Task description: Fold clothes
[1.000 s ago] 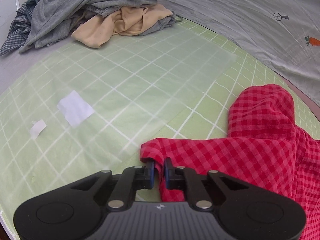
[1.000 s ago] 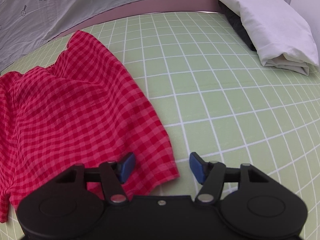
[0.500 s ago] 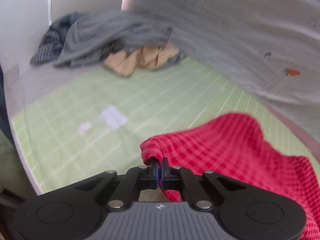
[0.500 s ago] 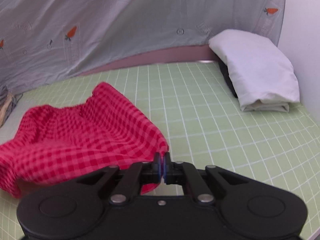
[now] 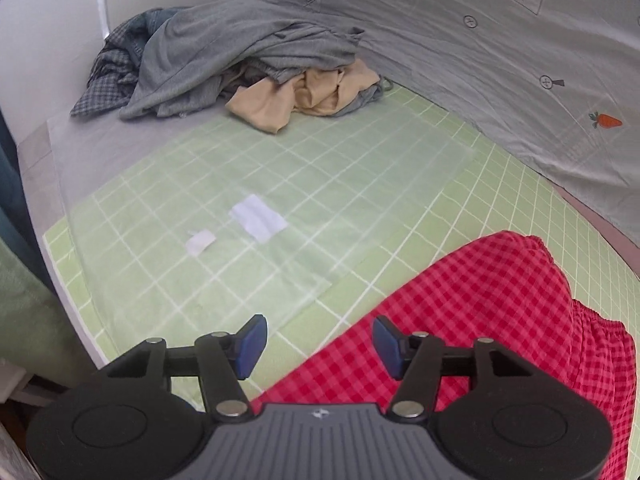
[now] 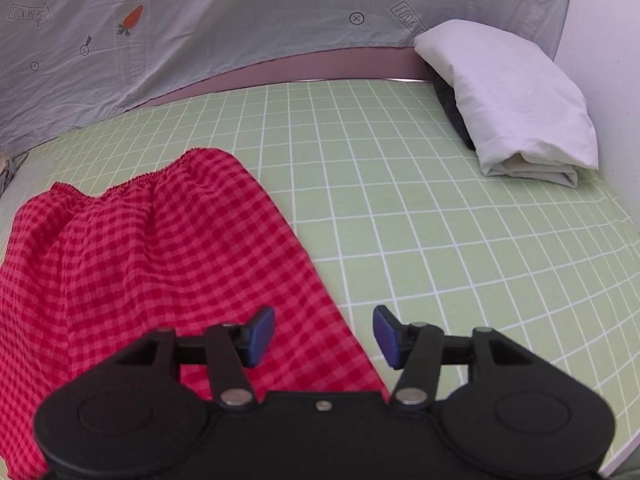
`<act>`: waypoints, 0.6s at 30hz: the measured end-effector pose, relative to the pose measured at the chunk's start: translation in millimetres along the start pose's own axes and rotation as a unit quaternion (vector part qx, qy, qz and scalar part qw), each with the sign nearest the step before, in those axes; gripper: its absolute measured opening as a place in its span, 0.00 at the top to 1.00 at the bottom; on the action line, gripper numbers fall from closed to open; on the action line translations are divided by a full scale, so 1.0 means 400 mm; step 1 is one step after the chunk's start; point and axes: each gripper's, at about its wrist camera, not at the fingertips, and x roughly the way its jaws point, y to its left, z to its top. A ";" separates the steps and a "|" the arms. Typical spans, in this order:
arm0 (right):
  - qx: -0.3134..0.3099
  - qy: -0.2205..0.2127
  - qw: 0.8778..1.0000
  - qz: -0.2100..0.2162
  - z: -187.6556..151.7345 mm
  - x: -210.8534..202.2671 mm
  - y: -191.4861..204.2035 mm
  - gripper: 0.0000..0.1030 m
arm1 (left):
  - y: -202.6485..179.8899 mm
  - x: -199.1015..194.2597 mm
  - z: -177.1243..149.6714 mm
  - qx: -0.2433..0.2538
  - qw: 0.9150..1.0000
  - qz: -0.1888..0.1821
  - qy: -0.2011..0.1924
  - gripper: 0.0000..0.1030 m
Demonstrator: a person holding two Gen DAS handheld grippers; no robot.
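Your left gripper (image 5: 318, 342) has its jaws spread wide with nothing between them; the blue pads (image 5: 251, 340) hang over the mat's (image 5: 280, 184) near left part, and the shorts' (image 5: 480, 320) left edge runs up under the right pad. Your right gripper (image 6: 323, 334) is just as wide open and empty, its left pad over the shorts (image 6: 160, 256), its right pad over bare mat (image 6: 440, 216).

To your right the green grid mat lies bare as far as a folded white cloth (image 6: 508, 96) by the wall, with something dark tucked under it. To your left the mat is bare too, apart from two small white scraps (image 5: 258, 218), until the pile (image 5: 240, 60) of grey, checked and tan clothes at the far corner. A clear sheet seems to cover that stretch. The mat's left edge drops off near your left gripper. Beyond the far edge hangs a grey sheet (image 6: 240, 20) printed with carrots.

The red gingham shorts lie flat between your two grippers, gathered waistband (image 6: 136, 180) away from you, the fabric lightly rippled below it.
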 end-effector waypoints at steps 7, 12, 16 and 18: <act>-0.004 -0.003 1.000 0.021 0.076 0.074 0.083 0.22 | -0.110 0.121 0.059 0.087 0.995 -0.034 0.031 0.30; -0.048 0.013 0.999 0.018 0.134 0.181 0.152 0.19 | -0.215 0.241 0.073 0.157 0.984 -0.050 0.060 0.28; -0.064 0.026 0.997 0.026 0.181 0.273 0.178 0.19 | -0.256 0.293 0.093 0.171 0.981 -0.060 0.068 0.28; -0.067 0.034 0.997 0.025 0.201 0.309 0.187 0.19 | -0.274 0.315 0.104 0.176 0.980 -0.065 0.071 0.30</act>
